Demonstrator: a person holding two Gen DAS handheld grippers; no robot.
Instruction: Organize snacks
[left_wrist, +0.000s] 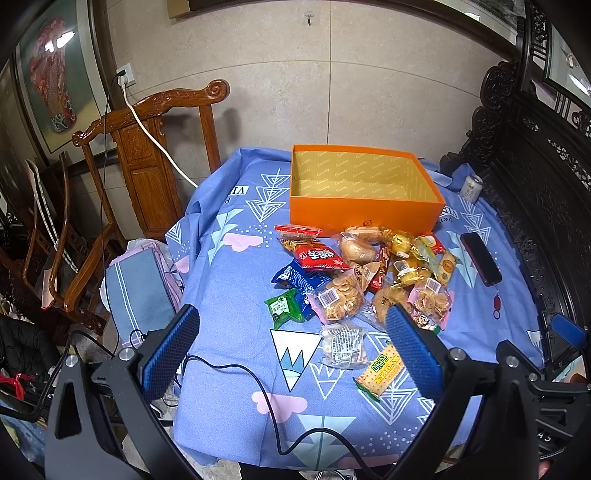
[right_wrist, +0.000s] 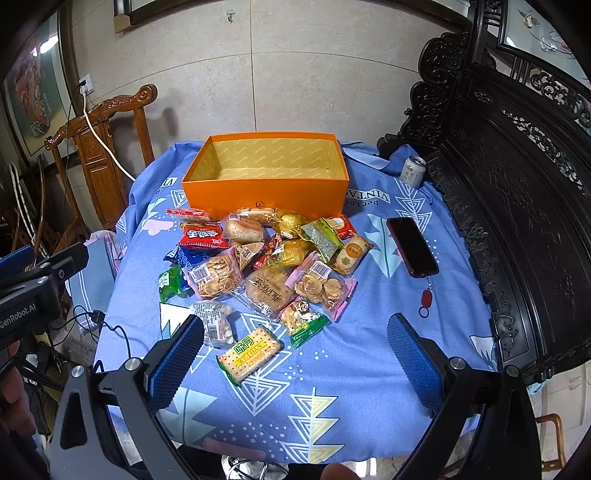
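Both grippers hover over the near edge of the table (right_wrist: 369, 369), fingers spread wide and empty: left gripper (left_wrist: 291, 354), right gripper (right_wrist: 295, 354).

Nearest the box-ward pile lies the cracker pack (right_wrist: 249, 352), printed "WEIDAN". Beyond it the snack pile (right_wrist: 266, 258) rests loose against the front wall of the orange box (right_wrist: 266, 192), which stands empty. The phone (right_wrist: 412, 245) lies right of the pile; a can (right_wrist: 413, 170) stands right of the box.

Risks, as judged:
- Slick wrappers overlap, so a grasp may drag neighbours or slip.
- Hard closing may crush crackers.
- The cable (left_wrist: 258, 391) near the left gripper may snag.

The left gripper body reads "GenRobot.AI"; the cloth reads "VINTA…".
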